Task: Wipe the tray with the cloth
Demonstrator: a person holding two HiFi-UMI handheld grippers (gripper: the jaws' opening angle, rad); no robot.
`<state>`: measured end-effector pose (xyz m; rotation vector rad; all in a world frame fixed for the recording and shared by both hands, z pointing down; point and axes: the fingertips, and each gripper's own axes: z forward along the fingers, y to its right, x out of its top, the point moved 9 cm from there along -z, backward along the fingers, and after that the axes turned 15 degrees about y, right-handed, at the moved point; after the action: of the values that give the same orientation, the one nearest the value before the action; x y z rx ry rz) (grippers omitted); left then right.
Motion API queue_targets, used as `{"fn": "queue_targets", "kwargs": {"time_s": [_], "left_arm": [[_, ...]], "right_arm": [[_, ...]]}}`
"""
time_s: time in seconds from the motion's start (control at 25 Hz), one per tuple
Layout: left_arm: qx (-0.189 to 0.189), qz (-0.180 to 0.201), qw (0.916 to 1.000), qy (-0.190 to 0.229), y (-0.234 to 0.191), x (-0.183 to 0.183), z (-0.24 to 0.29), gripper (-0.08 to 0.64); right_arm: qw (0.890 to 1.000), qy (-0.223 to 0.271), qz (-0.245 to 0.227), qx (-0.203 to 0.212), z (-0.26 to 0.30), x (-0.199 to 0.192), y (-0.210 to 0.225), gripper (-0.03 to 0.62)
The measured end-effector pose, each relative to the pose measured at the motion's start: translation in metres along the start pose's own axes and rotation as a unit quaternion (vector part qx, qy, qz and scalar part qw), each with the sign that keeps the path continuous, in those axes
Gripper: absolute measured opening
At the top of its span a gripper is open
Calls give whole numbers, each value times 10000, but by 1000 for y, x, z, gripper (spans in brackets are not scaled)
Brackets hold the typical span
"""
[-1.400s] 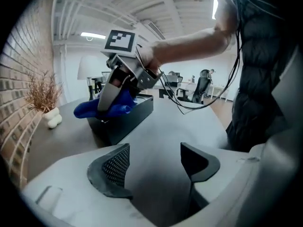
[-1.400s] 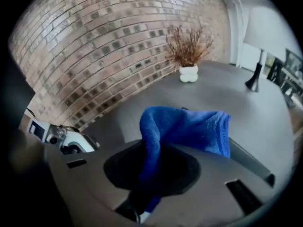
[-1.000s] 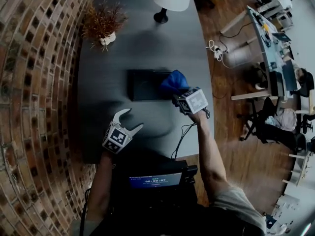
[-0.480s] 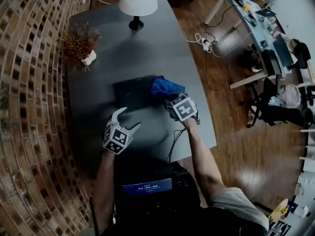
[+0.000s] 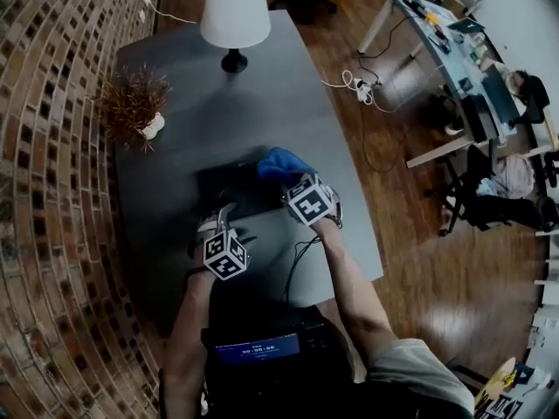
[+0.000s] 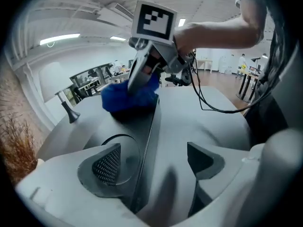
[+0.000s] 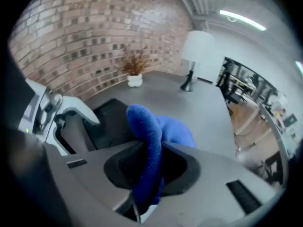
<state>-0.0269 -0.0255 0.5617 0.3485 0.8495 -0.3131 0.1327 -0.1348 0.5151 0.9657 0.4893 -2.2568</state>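
The dark tray [image 5: 223, 184] lies flat on the grey table [image 5: 262, 85]. My right gripper [image 5: 293, 186] is shut on the blue cloth [image 5: 282, 164], which rests on the tray's right part. In the right gripper view the cloth [image 7: 147, 141] is pinched between the jaws, with the tray [image 7: 111, 115] beyond. My left gripper [image 5: 224, 223] is at the tray's near edge. Its jaws have just been opening and stand wide. In the left gripper view the tray's edge [image 6: 144, 141] runs between the pads [image 6: 108, 163] without either pad touching it. The cloth [image 6: 128, 97] shows ahead.
A white lamp [image 5: 234, 16] and a potted dry plant [image 5: 135, 103] stand at the table's far end. A brick wall [image 5: 52, 190] runs along the left. A black cable [image 5: 301, 253] trails to a device with a screen [image 5: 258, 347] near me.
My left gripper has moved forward to the tray's near edge, rolled over, and opened wider. My right gripper has carried the cloth a little leftward over the tray.
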Motion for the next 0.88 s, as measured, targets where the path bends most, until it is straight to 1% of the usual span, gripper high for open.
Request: {"fn": "queue_targets", "kwargs": {"time_s": [0.08,0.12,0.16,0.2,0.28,0.36,0.4,0.44,0.48,0.52,0.56,0.6,0.64,0.68,0.76,0.8,0.84,0.88], "left_arm": [[-12,125,9999,-83,0,-2,2,430],[9,143,9999,-86,0,-2,1,430],[66,124,9999,-49,-2,-2,0,430],[172,91,9998,23,-5,-1,-2,430],[463,22,9987,226,-13,5,-6,430],[593,-121,9974,402,-20,10,-5,430],[557,-157,9975,404,-22,10,-2,430],[490,-109,9982,324,-21,9,2,430],[432,43,9989,183,-19,7,5,431],[407,274,9988,14,-16,6,8,431],[414,531,9976,-149,-13,5,11,430],[443,762,9957,-288,-9,4,13,430],[484,941,9936,-394,-6,3,15,431],[520,1057,9920,-459,-3,1,17,435],[555,1119,9910,-483,0,1,19,436],[547,1071,9916,-468,-1,1,18,436],[521,975,9928,-455,-2,2,18,436],[484,854,9942,-448,-3,2,17,435]], "right_arm": [[9985,115,-16,-528,-17,5,33,83],[9978,199,13,-632,-21,9,46,83],[9979,325,128,-553,-22,13,55,83],[9982,434,269,-327,-21,18,60,83],[9980,419,358,296,-10,25,59,83],[9962,167,186,831,6,29,55,83],[9954,5,40,961,14,29,55,83],[9953,-152,-126,945,20,29,60,83],[9959,-277,-297,804,24,29,68,83],[9961,-331,-446,681,27,32,77,83],[9954,-281,-545,737,30,40,82,83],[9931,-144,-570,1012,35,53,83,83],[9883,31,-512,1435,43,66,79,83],[9806,199,-396,1909,56,79,71,83],[9589,406,-215,2799,89,107,45,83],[9473,391,-194,3172,109,119,27,83],[9355,260,-193,3519,130,128,8,83],[9223,7,-173,3861,152,132,-12,83]]}}
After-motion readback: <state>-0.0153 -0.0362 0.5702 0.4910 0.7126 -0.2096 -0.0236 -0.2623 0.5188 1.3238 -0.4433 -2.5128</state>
